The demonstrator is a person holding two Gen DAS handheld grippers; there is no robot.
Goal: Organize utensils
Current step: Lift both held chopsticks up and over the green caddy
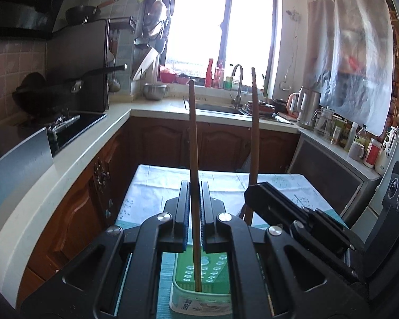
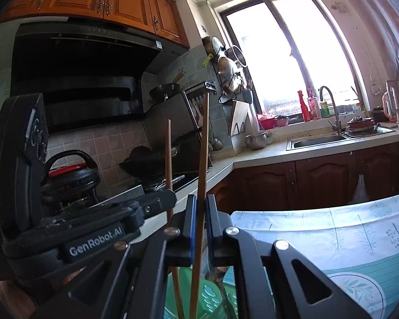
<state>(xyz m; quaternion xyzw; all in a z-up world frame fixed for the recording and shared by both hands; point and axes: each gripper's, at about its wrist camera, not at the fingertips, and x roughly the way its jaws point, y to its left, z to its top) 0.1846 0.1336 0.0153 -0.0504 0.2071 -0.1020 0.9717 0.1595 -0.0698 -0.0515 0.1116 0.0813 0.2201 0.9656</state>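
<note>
My left gripper [image 1: 195, 186] is shut on a brown wooden chopstick [image 1: 193, 138] that stands upright, its lower end inside a green perforated utensil basket [image 1: 202, 273] below the gripper. My right gripper [image 2: 200, 199] is shut on a second wooden chopstick [image 2: 202, 159], also upright over the green basket [image 2: 215, 300]. Each gripper shows in the other's view: the right one [image 1: 260, 186] just to the right with its chopstick [image 1: 254, 133], the left one [image 2: 170, 194] just to the left with its chopstick [image 2: 168, 154].
The basket sits on a table with a pale leaf-print cloth [image 1: 151, 186] and a teal mat [image 2: 359, 279]. Around it run a white counter [image 1: 66, 170], a hob with a wok [image 1: 50, 90], a sink [image 1: 220, 107] under the window, and kettles and bottles [image 1: 308, 106].
</note>
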